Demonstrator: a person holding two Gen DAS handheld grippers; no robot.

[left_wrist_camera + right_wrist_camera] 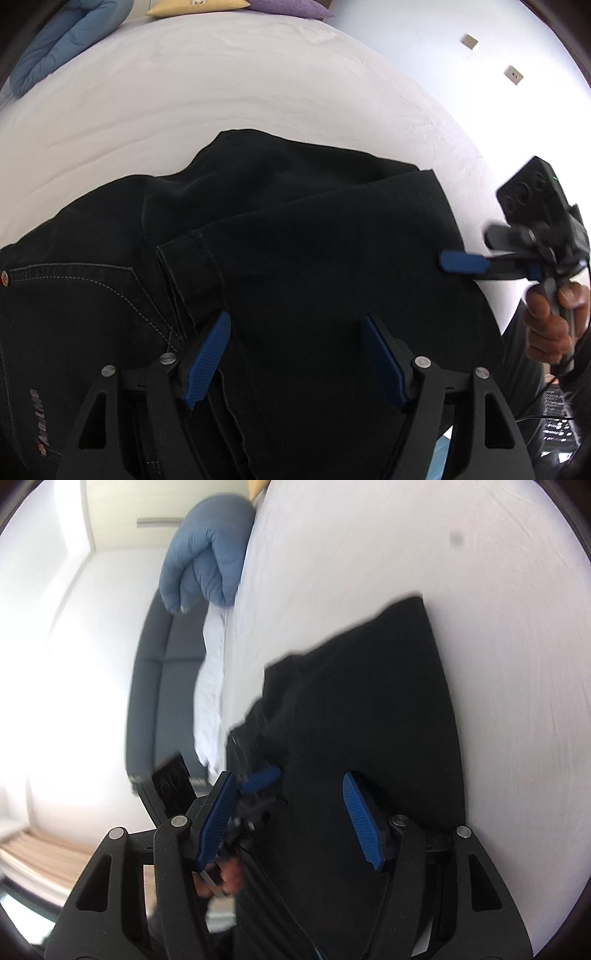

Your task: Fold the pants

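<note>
Black pants (295,229) lie on the white bed sheet (221,92), with the legs folded over so the hem (184,254) rests near the back pocket (74,291). My left gripper (295,354) is open and empty, just above the folded legs. My right gripper (288,819) is open and empty over the pants (369,709). It also shows in the left wrist view (465,262) at the pants' right edge, held by a hand. The left gripper's blue fingertip (260,779) shows in the right wrist view, which is blurred.
A folded blue duvet (55,44) lies at the bed's far left, also in the right wrist view (207,557). A yellow pillow (199,7) and a purple pillow (291,9) lie at the head. A grey sofa (159,686) stands beside the bed.
</note>
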